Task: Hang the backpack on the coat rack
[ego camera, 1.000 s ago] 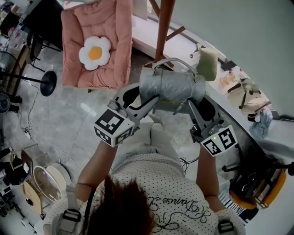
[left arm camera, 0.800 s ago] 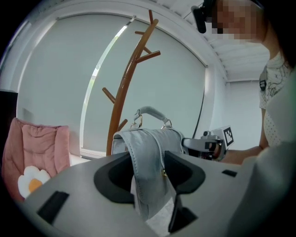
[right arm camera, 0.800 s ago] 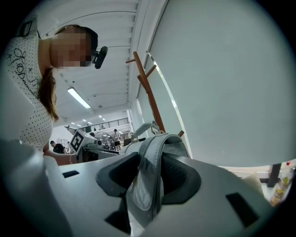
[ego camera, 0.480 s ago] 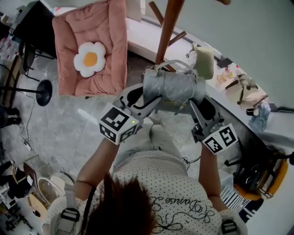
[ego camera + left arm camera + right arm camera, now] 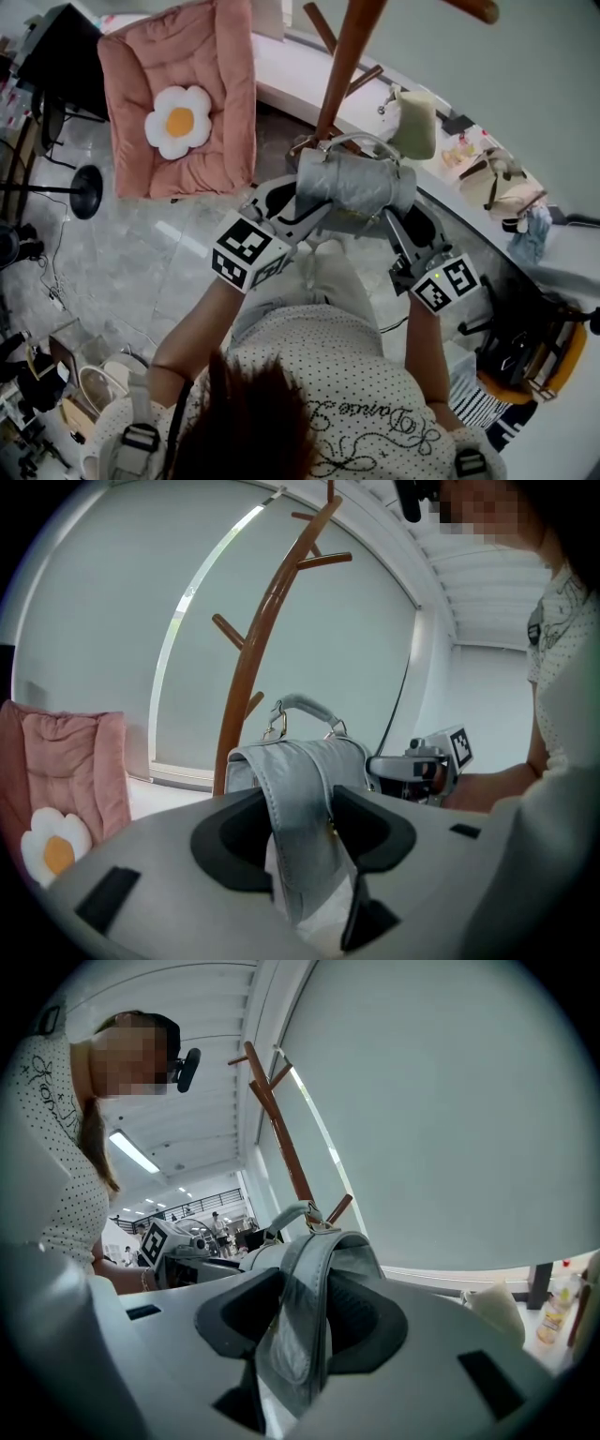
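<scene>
A small grey backpack [image 5: 354,185] hangs in the air between both grippers, its top handle [image 5: 361,142] toward the brown wooden coat rack [image 5: 344,58]. My left gripper [image 5: 302,212] is shut on the bag's left strap [image 5: 298,841]. My right gripper [image 5: 392,221] is shut on the other strap [image 5: 302,1335]. In the left gripper view the rack [image 5: 265,644] rises just behind the bag [image 5: 298,766], with bare pegs higher up. The right gripper view shows the rack [image 5: 281,1129] behind the handle [image 5: 291,1214].
A pink cushioned seat [image 5: 178,94] with a flower pillow [image 5: 177,122] stands left of the rack. A white ledge [image 5: 469,187] with small items and a pale bag [image 5: 417,122] runs along the right wall. A chair base [image 5: 80,178] stands at far left.
Both grippers and the backpack have sunk a little and edged toward the rack's pole. The grips on the straps are unchanged.
</scene>
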`<control>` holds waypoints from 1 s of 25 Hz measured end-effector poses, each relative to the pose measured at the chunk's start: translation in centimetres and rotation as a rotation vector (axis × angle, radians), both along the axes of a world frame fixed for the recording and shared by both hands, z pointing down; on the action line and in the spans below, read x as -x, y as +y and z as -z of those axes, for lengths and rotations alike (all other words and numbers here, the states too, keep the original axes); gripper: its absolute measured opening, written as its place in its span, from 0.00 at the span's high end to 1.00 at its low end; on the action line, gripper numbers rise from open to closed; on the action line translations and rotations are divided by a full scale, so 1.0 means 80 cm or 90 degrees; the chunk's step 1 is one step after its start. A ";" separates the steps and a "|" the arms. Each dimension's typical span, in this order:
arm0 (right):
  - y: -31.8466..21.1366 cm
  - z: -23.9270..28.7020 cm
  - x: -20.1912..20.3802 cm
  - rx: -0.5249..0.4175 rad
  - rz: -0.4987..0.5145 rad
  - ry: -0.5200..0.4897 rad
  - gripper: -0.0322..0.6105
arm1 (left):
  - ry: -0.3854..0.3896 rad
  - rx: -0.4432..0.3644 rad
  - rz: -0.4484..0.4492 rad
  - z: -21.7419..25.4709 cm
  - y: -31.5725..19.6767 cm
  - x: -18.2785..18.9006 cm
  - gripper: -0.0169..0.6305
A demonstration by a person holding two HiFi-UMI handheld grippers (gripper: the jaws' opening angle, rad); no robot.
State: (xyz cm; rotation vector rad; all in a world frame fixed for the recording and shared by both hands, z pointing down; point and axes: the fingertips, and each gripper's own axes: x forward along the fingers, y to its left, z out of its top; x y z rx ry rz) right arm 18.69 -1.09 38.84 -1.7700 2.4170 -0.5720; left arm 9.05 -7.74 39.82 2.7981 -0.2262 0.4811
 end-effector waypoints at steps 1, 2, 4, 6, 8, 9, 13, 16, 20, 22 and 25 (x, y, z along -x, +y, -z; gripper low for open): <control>0.000 -0.002 -0.002 0.003 0.007 -0.001 0.70 | -0.003 0.003 0.004 -0.002 0.001 -0.001 0.67; -0.001 -0.004 -0.004 0.006 0.015 -0.001 0.70 | -0.006 0.005 0.010 -0.004 0.001 -0.003 0.67; -0.004 -0.010 -0.011 0.014 0.033 -0.004 0.70 | -0.012 0.009 0.024 -0.008 0.000 -0.009 0.67; -0.005 -0.016 -0.018 0.023 0.054 -0.003 0.71 | -0.017 0.016 0.042 -0.014 0.002 -0.014 0.67; -0.008 -0.022 -0.026 0.033 0.078 0.000 0.71 | -0.021 0.025 0.060 -0.021 0.003 -0.019 0.67; -0.010 -0.026 -0.030 0.038 0.090 0.001 0.71 | -0.023 0.030 0.070 -0.025 0.004 -0.022 0.67; -0.018 -0.040 -0.042 0.056 0.123 0.000 0.70 | -0.035 0.047 0.104 -0.040 0.004 -0.031 0.67; -0.019 -0.054 -0.049 0.068 0.132 -0.006 0.70 | -0.044 0.052 0.116 -0.053 0.006 -0.035 0.67; -0.023 -0.074 -0.053 0.084 0.146 -0.019 0.70 | -0.060 0.065 0.132 -0.072 0.006 -0.038 0.67; -0.026 -0.084 -0.053 0.091 0.150 -0.028 0.70 | -0.067 0.069 0.137 -0.080 0.006 -0.037 0.67; -0.032 -0.098 -0.051 0.100 0.153 -0.039 0.70 | -0.079 0.068 0.144 -0.091 0.001 -0.033 0.67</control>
